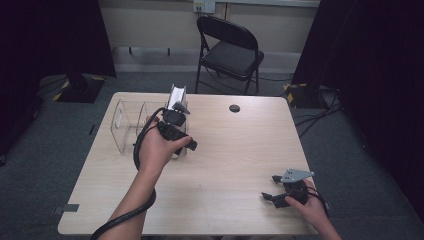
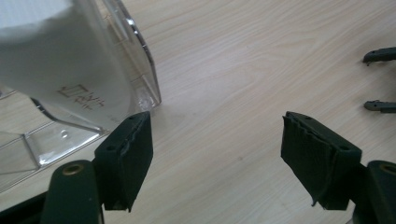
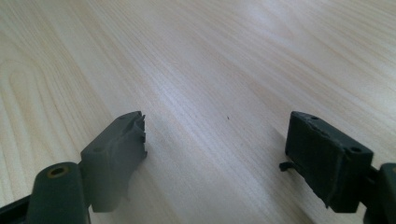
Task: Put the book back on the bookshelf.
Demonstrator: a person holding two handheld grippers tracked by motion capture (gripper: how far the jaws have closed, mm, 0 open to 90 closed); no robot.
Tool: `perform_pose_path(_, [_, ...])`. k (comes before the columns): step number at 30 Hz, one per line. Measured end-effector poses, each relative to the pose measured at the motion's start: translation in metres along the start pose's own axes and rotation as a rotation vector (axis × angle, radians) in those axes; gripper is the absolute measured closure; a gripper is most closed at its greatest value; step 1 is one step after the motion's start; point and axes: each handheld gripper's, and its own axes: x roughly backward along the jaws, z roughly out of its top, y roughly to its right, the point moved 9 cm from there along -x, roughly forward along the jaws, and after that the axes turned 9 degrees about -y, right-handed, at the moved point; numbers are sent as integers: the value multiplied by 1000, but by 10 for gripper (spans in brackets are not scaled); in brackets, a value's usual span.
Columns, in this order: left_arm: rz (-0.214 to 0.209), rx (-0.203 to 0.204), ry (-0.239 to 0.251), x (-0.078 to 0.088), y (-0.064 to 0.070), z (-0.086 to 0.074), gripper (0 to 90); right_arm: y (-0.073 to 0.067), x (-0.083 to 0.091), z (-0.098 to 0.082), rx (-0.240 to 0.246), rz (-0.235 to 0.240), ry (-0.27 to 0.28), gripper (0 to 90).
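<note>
Clear plastic divided organizer [image 2: 70, 140]: holds upright white packet [image 2: 56, 56]; a nudge could tip it.
Left tongs [image 2: 217, 140]: half open, empty, one jaw beside the organizer.
Right tongs [image 3: 215, 144]: open, empty, over pale wooden table [image 3: 210, 56].

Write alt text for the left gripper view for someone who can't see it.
Two black padded jaws of the left gripper stand open over a light wooden table, nothing between them. At upper left, a clear plastic container holds a white item with printed characters.
</note>
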Motion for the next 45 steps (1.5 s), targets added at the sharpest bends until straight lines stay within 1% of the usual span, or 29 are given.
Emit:
perform_pose_path(2, [-8, -3, 6, -2, 4, 0, 252, 0, 0, 0, 0, 0, 0, 192])
perform_pose_path(4, [-10, -18, 0, -4, 6, 0, 252, 0, 0, 0, 0, 0, 0, 192])
perform_pose_path(5, [-13, -15, 3, -6, 8, 0, 252, 0, 0, 0, 0, 0, 0, 192])
perform_pose_path(6, [-14, -23, -4, -7, 10, -1, 252, 0, 0, 0, -1, 0, 0, 192])
perform_pose_path(8, [-28, -29, -6, -12, 14, -1, 251, 0, 0, 0, 2, 0, 1, 192])
perform_pose_path(9, [-28, -29, -6, -12, 14, -1, 251, 0, 0, 0, 2, 0, 1, 192])
perform_pose_path(10, [-28, -40, -10, -15, 17, -2, 251, 0, 0, 0, 1, 0, 1, 192])
perform_pose_path(12, [-27, -45, -12, -17, 18, -2, 251, 0, 0, 0, 1, 0, 0, 192])
perform_pose_path(14, [-29, -60, -19, -19, 21, -3, 251, 0, 0, 0, 1, 0, 1, 192])
perform_pose_path(16, [-30, -58, -16, -21, 25, -2, 250, 0, 0, 0, 1, 0, 1, 192])
perform_pose_path(20, [-34, -89, -26, -26, 32, -3, 249, 0, 0, 0, 1, 0, 1, 192])
perform_pose_path(25, [-43, -92, -22, -30, 38, -3, 249, 0, 0, 0, 1, 0, 0, 192])
perform_pose_path(26, [-51, -98, -22, -32, 40, -3, 249, 0, 0, 0, 1, 0, 0, 192])
perform_pose_path(28, [-49, -105, -24, -34, 42, -3, 249, 0, 0, 0, 1, 0, 1, 192])
perform_pose_path(29, [-55, -109, -25, -36, 43, -3, 249, 0, 0, 0, 1, 0, 0, 192])
perform_pose_path(35, [-54, -119, -26, -43, 48, -3, 248, 0, 0, 0, 1, 0, 1, 192])
perform_pose_path(38, [-59, -132, -31, -48, 52, -4, 248, 0, 0, 0, 1, 0, 1, 192])
perform_pose_path(41, [-65, -130, -33, -50, 55, -4, 248, 0, 0, 0, 1, 0, 0, 192])
perform_pose_path(43, [-62, -144, -36, -52, 56, -4, 248, 0, 0, 0, 1, 0, 1, 192])
perform_pose_path(45, [-70, -143, -35, -55, 60, -4, 248, 0, 0, 0, 1, 0, 1, 192])
